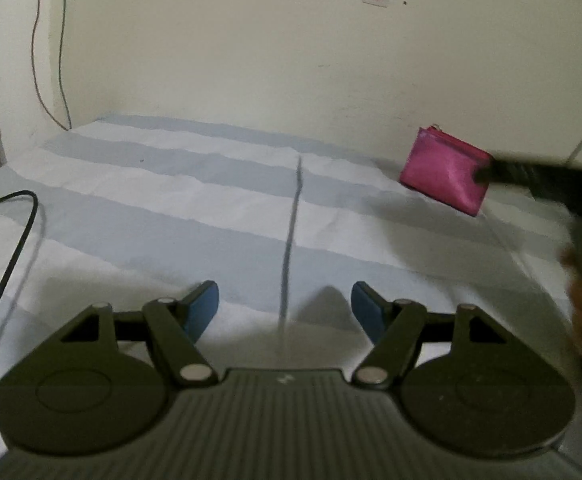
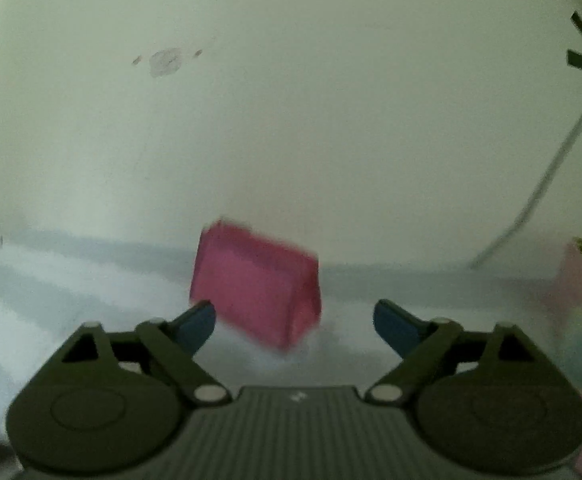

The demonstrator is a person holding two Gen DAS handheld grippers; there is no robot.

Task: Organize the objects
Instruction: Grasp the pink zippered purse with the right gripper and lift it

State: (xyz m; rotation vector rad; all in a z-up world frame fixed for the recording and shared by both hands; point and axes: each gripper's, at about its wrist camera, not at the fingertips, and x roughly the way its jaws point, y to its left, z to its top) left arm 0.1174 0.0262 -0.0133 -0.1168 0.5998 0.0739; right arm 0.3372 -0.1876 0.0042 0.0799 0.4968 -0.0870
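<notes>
One pink pouch [image 1: 447, 168] stands near the wall [image 1: 231, 48] at the far right of the striped bedsheet [image 1: 151, 184], just ahead of the right gripper [image 2: 294, 320], whose jaws are spread wide around nothing. The left gripper [image 1: 285, 306] hovers over bare sheet, jaws also spread. One black cable [image 1: 7, 264] trails on the left, and two thin cords [image 1: 51, 40] hang down the wall

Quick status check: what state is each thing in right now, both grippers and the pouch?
Left gripper: open, empty, low over the striped sheet.
Right gripper: open, fingers either side of the pouch, not closed on it.
Pink pouch: closed, tilted, near the wall; blurred, so I cannot tell if it rests on the sheet.
Black cable: lying loose on the sheet at the left.
</notes>
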